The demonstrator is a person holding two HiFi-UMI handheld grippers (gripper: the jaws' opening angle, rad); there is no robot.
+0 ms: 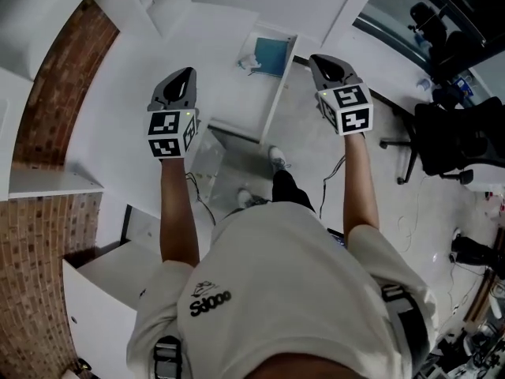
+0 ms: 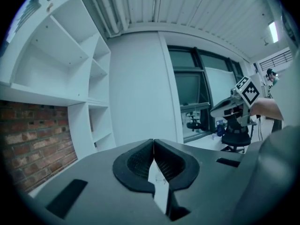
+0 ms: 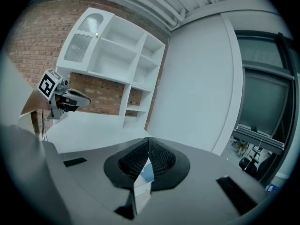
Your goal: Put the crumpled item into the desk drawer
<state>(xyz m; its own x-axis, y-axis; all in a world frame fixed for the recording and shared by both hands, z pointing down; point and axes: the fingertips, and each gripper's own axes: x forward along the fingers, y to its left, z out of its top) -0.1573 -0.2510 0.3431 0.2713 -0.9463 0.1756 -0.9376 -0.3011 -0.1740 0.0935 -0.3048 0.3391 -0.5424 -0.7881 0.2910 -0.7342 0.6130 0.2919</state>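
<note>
In the head view a small white crumpled item [image 1: 249,61] lies at the left edge of an open desk drawer [image 1: 274,54] with a blue bottom. I cannot tell whether it rests inside. My left gripper [image 1: 186,74] is held up over the white desk [image 1: 158,69], left of the drawer, its jaws shut on nothing [image 2: 153,141]. My right gripper [image 1: 319,60] hangs just right of the drawer, also shut and empty [image 3: 148,139]. Each gripper view shows the other gripper off to the side: the right gripper [image 2: 233,108] and the left gripper [image 3: 70,100].
White shelving [image 2: 70,69] stands against a brick wall [image 1: 55,93] on the left. A black office chair [image 1: 456,139] and cables on the floor [image 1: 473,251] are at the right. The person's feet [image 1: 278,158] stand below the desk edge.
</note>
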